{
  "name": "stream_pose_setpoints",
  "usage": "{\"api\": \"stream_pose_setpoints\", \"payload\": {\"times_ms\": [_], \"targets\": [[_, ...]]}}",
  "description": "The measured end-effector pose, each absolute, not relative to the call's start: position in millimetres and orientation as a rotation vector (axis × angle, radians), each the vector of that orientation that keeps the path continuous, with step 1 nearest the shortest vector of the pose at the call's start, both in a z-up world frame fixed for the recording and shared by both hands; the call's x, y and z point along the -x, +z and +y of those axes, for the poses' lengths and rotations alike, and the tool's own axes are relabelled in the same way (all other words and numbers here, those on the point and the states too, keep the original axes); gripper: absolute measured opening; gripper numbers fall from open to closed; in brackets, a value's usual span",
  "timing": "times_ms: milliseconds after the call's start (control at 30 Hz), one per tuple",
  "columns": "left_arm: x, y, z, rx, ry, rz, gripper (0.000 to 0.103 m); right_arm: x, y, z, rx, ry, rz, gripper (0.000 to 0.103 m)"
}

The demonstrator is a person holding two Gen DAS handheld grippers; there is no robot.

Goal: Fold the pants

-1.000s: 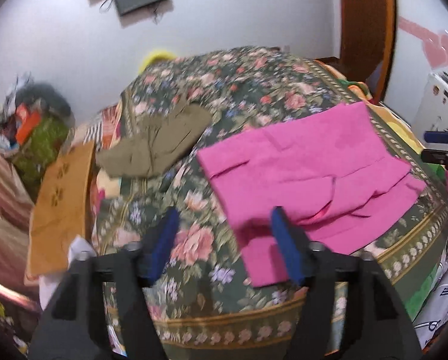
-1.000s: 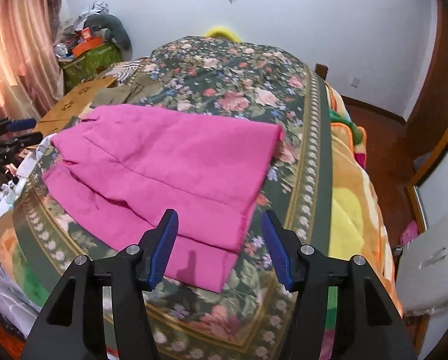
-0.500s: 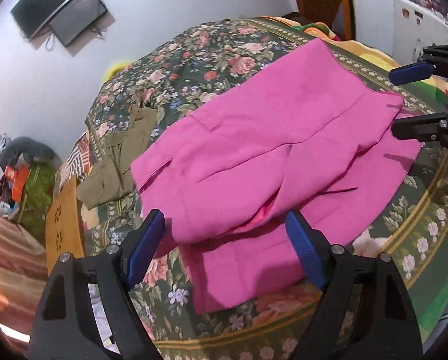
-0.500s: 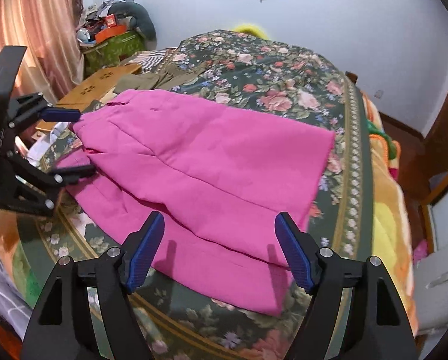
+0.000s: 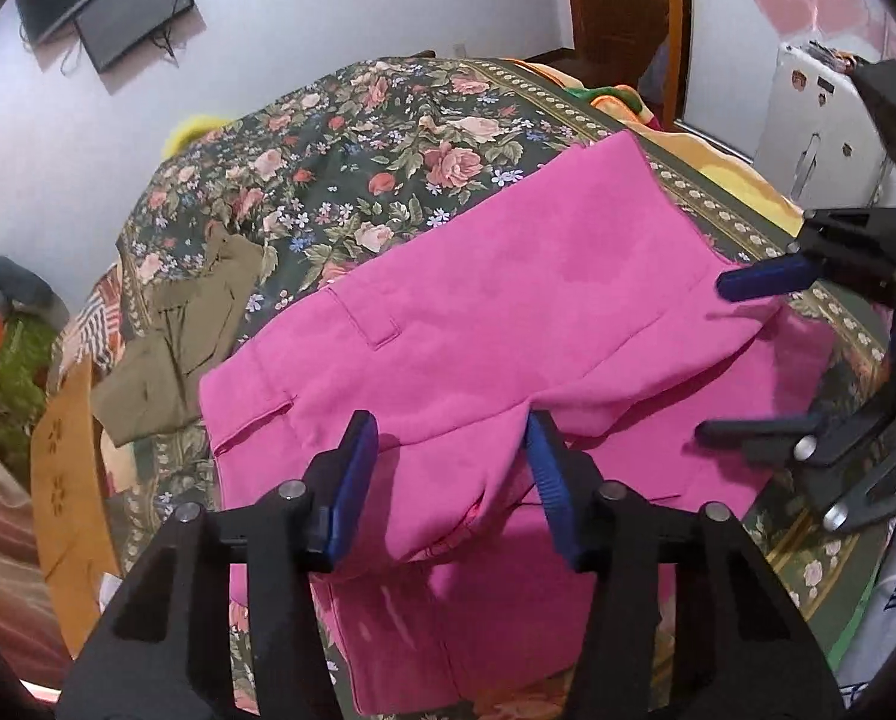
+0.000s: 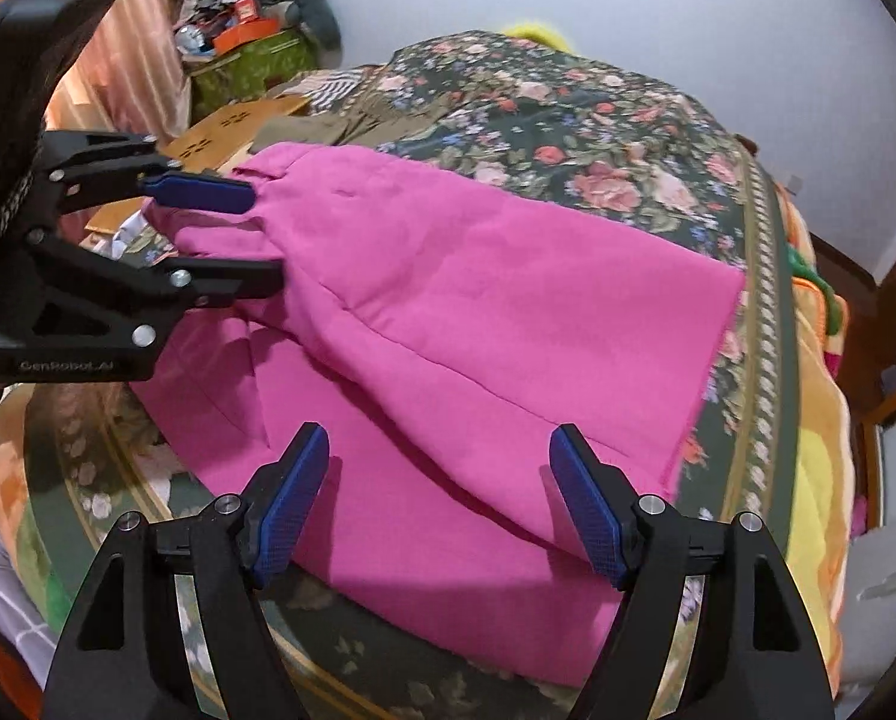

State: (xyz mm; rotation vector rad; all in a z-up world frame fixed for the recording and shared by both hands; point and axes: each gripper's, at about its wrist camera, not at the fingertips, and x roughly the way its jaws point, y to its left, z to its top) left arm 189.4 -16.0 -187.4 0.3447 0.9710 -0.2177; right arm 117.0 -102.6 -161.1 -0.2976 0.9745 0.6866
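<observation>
Pink pants (image 5: 508,312) (image 6: 478,300) lie folded lengthwise on a floral bedspread (image 5: 388,138), one layer draped over the other. My left gripper (image 5: 448,468) hangs low over the waist end, its jaws closing with a raised fold of the top layer between the blue pads. In the right wrist view the left gripper (image 6: 226,237) enters from the left with bunched pink cloth between its fingers. My right gripper (image 6: 439,480) is open just above the leg end, straddling the upper layer's edge. It also shows at the right edge of the left wrist view (image 5: 748,354).
An olive garment (image 5: 172,348) (image 6: 328,120) lies crumpled beyond the pants. A brown wooden board (image 5: 70,480) stands at the bed's left side. A cluttered pile (image 6: 250,30) and a curtain fill that corner. A white cabinet (image 5: 820,120) and an orange blanket (image 6: 820,420) flank the right side.
Both grippers came down and closer to the pants, which now fill each view. The left jaws spread, then narrowed around the fold. The right jaws opened wider.
</observation>
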Motion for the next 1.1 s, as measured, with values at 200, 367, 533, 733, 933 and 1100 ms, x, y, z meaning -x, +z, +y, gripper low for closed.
{"api": "stream_pose_setpoints", "payload": {"times_ms": [200,367,533,733,933,1100], "targets": [[-184.0,-188.3,-14.1,-0.309,-0.269,0.991,0.053,-127.3,-173.4,-85.4,0.355,0.719,1.014,0.047],[-177.5,-198.0,-17.5,-0.324,-0.305,1.031,0.053,-133.0,-176.0,-83.5,0.328,0.748,1.034,0.015],[-178.2,-201.2,-18.8,-0.32,-0.283,1.024,0.037,-130.9,-169.5,-85.8,0.291,0.758,1.01,0.007],[-175.0,-188.1,-24.1,-0.288,-0.308,1.046,0.007,-124.6,-153.9,-92.5,0.252,0.768,0.983,0.005],[-156.0,-173.0,-31.0,-0.245,-0.344,1.016,0.006,-111.0,-138.9,-104.5,0.245,0.761,0.958,0.005],[-138.5,-173.5,-37.1,-0.221,-0.363,1.015,0.006,-93.6,-139.6,-111.7,0.243,0.762,0.967,0.005]]}}
